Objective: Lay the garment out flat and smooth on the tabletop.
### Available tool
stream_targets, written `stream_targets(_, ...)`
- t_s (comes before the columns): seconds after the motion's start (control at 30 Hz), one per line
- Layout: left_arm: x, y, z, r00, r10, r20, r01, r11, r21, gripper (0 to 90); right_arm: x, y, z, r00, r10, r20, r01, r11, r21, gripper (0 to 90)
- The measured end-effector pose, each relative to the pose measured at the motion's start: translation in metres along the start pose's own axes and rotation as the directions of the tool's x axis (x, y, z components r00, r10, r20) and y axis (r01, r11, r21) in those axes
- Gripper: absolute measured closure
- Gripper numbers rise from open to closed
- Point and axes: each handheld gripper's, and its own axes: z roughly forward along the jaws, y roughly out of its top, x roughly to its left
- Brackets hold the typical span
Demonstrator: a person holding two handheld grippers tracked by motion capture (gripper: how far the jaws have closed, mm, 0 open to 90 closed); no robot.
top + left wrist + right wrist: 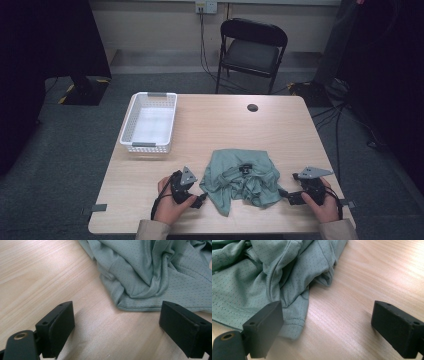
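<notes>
Crumpled green garment [241, 181] lying low and centre in the high view, on the near part of the wooden worktop [225, 125], bunched into folds with no clear front or back. Roughly as wide as deep there; widest across the frame, from left claw side to right claw side. One narrow flap trailing toward the lower left of the heap, ending in a point aimed at the near edge. Small dark patch on top of the folds, near the middle; too small to tell what.

Left claw [201, 198] at lower left of the garment, just beside that trailing flap, jaws spread wide and empty. In the left gripper view, left claw [117, 332] over bare wood, hemmed edge of the garment [155, 272] filling the upper right, just ahead of the jaws and apart from them.

Right claw [286, 196] at lower right of the garment, released too, nothing gripped. In the right gripper view, right claw [327, 332] with the garment [262, 277] spread over the upper left; hem corner reaching down beside the left jaw, contact impossible to tell.

White basket [131, 124] at upper left of the worktop, well apart from the garment.
</notes>
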Motion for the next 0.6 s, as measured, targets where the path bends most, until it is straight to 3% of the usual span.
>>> stream_targets(0.47, 0.0001, 0.0000, 0.0000, 1.0000, 0.001, 0.002, -0.001, 1.0000, 0.000, 12.5, 0.0001, 0.0000, -0.0001, 1.0000, 0.003, 0.000, -0.003, 1.0000, -0.001, 9.6)
stream_targets(0.6, 0.0003, -0.0002, -0.0003, 1.0000, -0.003, 0.009, 0.003, 1.0000, -0.004, 13.0, -0.0010, -0.0002, -0.0016, 0.9996, 0.028, -0.011, -0.028, 0.9996, -0.010, 11.9)
